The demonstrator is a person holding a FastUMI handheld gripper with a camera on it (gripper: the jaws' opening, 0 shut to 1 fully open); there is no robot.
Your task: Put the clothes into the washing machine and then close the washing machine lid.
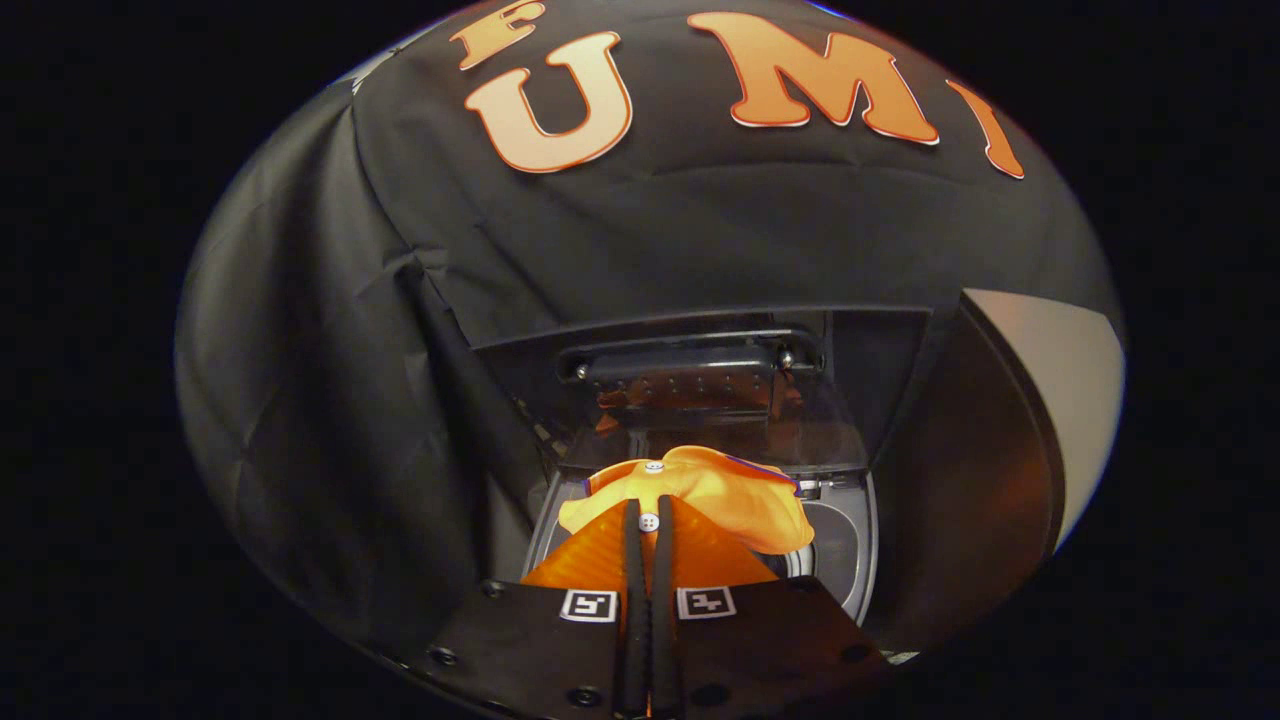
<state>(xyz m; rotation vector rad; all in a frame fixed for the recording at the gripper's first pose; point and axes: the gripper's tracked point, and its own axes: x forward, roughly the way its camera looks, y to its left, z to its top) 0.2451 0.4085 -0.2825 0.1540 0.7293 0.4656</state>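
An orange garment (pixel 700 500) with small white buttons hangs from my gripper (pixel 648 510), whose fingers are shut on its cloth. The bunched garment spreads just ahead of the fingertips and droops to the right. Below and beyond it lies the round opening of a grey top-loading washing machine (pixel 850 560). The machine's lid (pixel 700 390) stands raised behind the opening, dark and see-through, with a hinge bar across its top; it reflects the orange cloth.
Black cloth walls close in on the left and behind the machine. A dark curved panel (pixel 980 470) with a pale surface (pixel 1060 390) beyond it rises to the right of the machine.
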